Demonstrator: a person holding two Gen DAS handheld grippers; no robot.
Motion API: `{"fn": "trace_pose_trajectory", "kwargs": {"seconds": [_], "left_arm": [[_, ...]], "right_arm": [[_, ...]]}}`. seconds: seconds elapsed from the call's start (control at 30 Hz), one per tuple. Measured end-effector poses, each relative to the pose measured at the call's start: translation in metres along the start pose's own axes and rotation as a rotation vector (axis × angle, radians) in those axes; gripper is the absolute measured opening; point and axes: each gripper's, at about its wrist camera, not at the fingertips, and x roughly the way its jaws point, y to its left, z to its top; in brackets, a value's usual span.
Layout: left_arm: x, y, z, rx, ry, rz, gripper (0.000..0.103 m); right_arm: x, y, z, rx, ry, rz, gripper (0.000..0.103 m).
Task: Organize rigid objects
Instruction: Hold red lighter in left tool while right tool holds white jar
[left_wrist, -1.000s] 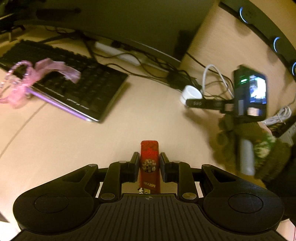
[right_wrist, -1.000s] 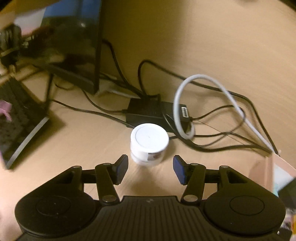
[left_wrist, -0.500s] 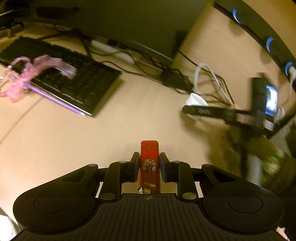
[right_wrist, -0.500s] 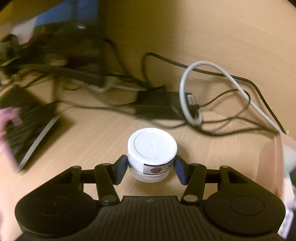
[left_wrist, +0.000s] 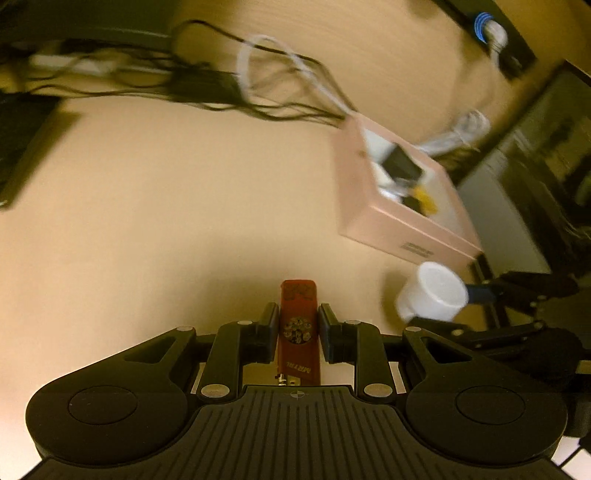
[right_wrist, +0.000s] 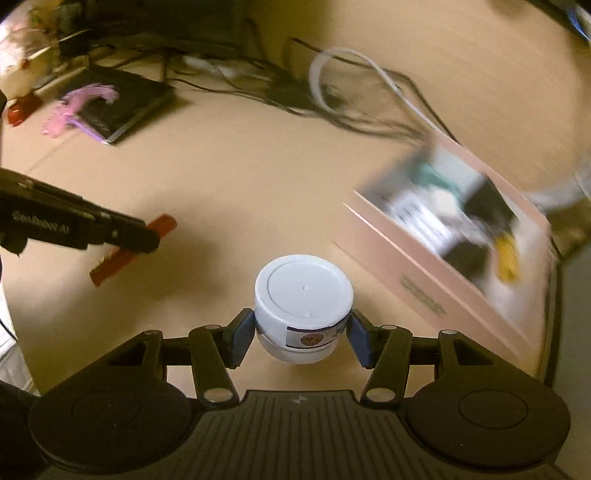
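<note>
My left gripper (left_wrist: 297, 325) is shut on a slim red lighter-like stick (left_wrist: 298, 328), held above the wooden desk; the right wrist view shows that gripper (right_wrist: 147, 240) at the left with the red stick (right_wrist: 122, 254) in its jaws. My right gripper (right_wrist: 301, 332) is shut on a white round jar (right_wrist: 303, 299) with a flat lid, lifted off the desk; the same white jar (left_wrist: 432, 291) appears at the right of the left wrist view. A pink open box (left_wrist: 402, 192) (right_wrist: 454, 236) holding several small items lies to the right of both grippers.
A tangle of black and white cables (left_wrist: 258, 85) (right_wrist: 332, 92) runs along the back of the desk. A dark keyboard (right_wrist: 118, 103) with a pink ribbon (right_wrist: 74, 107) on it lies at the far left. A dark case (left_wrist: 535, 206) stands right of the box.
The right gripper closed on the white jar and lifted it away from the cables toward the pink box. The left gripper swung right with the red stick, so the box came into view.
</note>
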Motion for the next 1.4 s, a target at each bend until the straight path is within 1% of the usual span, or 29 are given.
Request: {"fn": "trace_pose_trajectory", "kwargs": {"seconds": [0.17,0.23,0.4,0.57,0.67,0.77,0.83,0.93,0.97,1.1,1.2,1.33,1.4], "left_arm": [[0.014,-0.027,0.003,0.087,0.040,-0.050,0.026],[0.014,-0.033,0.004,0.109,0.045,-0.057,0.026],[0.021,-0.039,0.005,0.126,0.054,-0.071,0.026],[0.028,-0.041,0.003,0.136,0.079,-0.083,0.026],[0.035,-0.041,0.001,0.130,0.110,-0.075,0.026],[0.034,-0.042,-0.001,0.140,0.120,-0.060,0.026],[0.030,-0.043,-0.001,0.150,0.120,-0.052,0.026],[0.025,-0.044,-0.003,0.162,0.126,-0.027,0.026],[0.024,-0.044,-0.003,0.164,0.131,-0.017,0.026],[0.021,-0.044,-0.003,0.171,0.144,0.013,0.026],[0.019,-0.042,-0.005,0.169,0.146,0.019,0.026],[0.017,-0.043,-0.007,0.164,0.145,0.016,0.026],[0.013,-0.044,-0.007,0.169,0.127,0.003,0.026]], "right_arm": [[0.003,-0.020,-0.026,0.117,0.004,-0.051,0.055],[0.001,-0.023,-0.035,0.126,0.016,-0.066,0.055],[-0.007,-0.030,-0.049,0.130,0.024,-0.097,0.055],[0.007,-0.037,-0.055,0.197,-0.027,-0.084,0.055],[0.016,-0.038,-0.060,0.245,-0.042,-0.093,0.055],[0.021,-0.036,-0.067,0.264,-0.070,-0.089,0.055],[0.021,-0.037,-0.072,0.278,-0.107,-0.087,0.055],[0.024,-0.041,-0.084,0.332,-0.149,-0.078,0.055],[0.023,-0.042,-0.089,0.342,-0.177,-0.081,0.055],[0.023,-0.034,-0.105,0.332,-0.255,-0.105,0.056],[0.024,-0.027,-0.111,0.307,-0.302,-0.129,0.056],[0.024,-0.030,-0.107,0.305,-0.291,-0.116,0.052],[0.022,-0.033,-0.103,0.310,-0.254,-0.103,0.052]]}}
